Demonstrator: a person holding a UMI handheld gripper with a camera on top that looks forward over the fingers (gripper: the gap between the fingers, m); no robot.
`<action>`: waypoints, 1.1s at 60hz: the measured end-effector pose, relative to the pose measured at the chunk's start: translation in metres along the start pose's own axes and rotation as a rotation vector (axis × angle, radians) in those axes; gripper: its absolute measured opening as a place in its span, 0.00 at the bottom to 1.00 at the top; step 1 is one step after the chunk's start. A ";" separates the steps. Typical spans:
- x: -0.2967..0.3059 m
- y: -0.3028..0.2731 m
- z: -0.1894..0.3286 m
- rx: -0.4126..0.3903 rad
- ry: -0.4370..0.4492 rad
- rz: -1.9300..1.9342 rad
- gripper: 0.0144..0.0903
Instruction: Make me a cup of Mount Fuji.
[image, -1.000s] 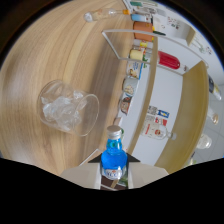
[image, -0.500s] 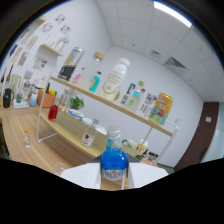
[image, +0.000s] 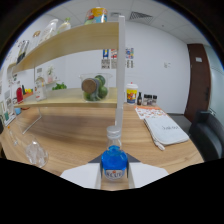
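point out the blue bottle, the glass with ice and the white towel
blue bottle (image: 114, 162): gripper view, on its blue body, held between the fingers
glass with ice (image: 34, 151): gripper view, on the ice inside
white towel (image: 165, 131): gripper view, on the middle of the cloth

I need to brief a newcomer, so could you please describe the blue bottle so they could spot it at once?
Start at the wooden table under the shelf. Nearest the camera, the jaws are shut on a small bottle of bright blue liquid with a clear cap and a white label. The clear glass to its side holds no blue.
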 end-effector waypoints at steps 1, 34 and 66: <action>0.001 0.004 0.003 -0.010 0.000 0.001 0.29; 0.004 0.051 0.024 -0.202 -0.026 0.015 0.29; -0.008 0.000 -0.052 -0.107 0.138 0.067 0.93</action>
